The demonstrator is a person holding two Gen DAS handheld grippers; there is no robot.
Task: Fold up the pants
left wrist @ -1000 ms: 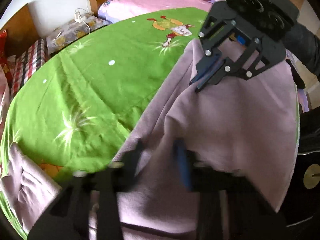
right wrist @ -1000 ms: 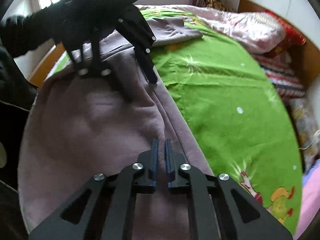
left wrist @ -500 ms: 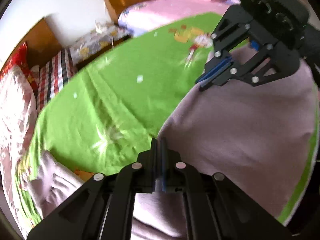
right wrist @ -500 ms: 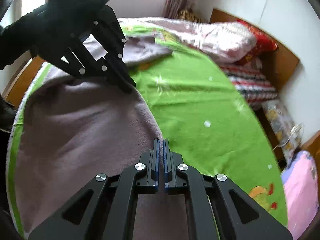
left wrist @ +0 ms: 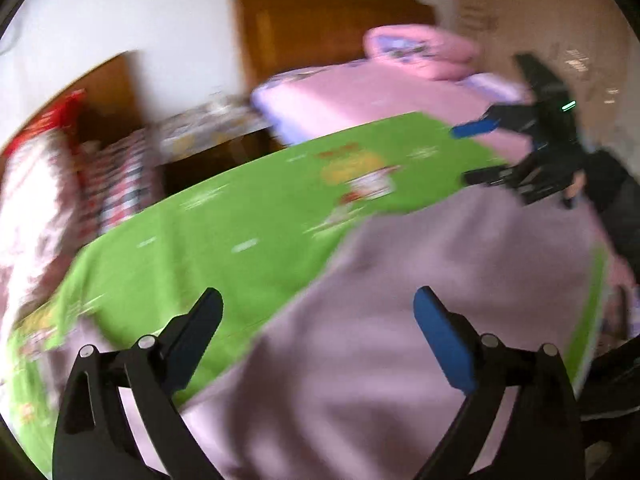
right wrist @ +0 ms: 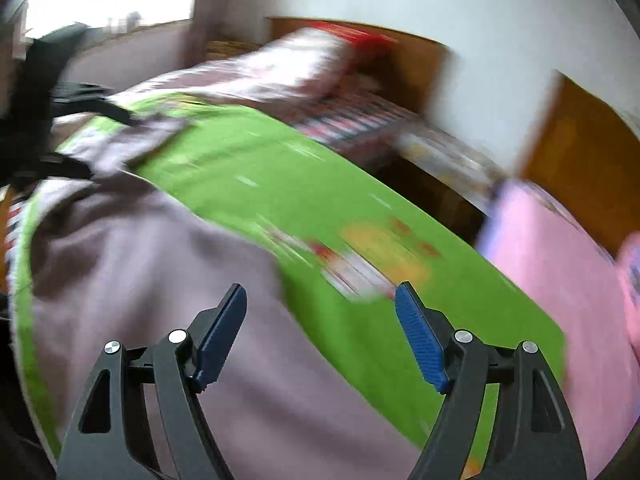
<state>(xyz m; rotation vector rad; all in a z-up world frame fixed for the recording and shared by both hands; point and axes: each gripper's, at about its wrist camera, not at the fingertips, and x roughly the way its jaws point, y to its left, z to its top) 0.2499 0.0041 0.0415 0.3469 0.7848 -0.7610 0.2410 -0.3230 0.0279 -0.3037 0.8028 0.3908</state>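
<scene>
The mauve pants (left wrist: 440,280) lie folded over on the green bedsheet (left wrist: 240,240), and both views are motion-blurred. My left gripper (left wrist: 318,300) hovers above the pants' edge; its jaws are opening and nothing is between them. My right gripper (right wrist: 320,292) hangs over the other end of the pants (right wrist: 140,260), its jaws also opening and empty. Each gripper shows in the other's view: the right gripper (left wrist: 472,154) at the upper right with its fingers apart, the left gripper (right wrist: 112,148) at the far left. A further part of the pants (right wrist: 160,136) lies beyond it.
A second bed with a pink cover (left wrist: 360,96) and a pink pillow (left wrist: 420,48) stands past the green sheet. Wooden headboards (right wrist: 416,60), a red-and-white quilt (right wrist: 304,60) and striped cloth (left wrist: 120,184) line the wall. A dark sleeve (left wrist: 624,208) is at the right.
Both grippers were shut on the pants' fold; they have let go, opened wide and lifted away. The pants now lie flat on the sheet, and both views have swung up toward the walls.
</scene>
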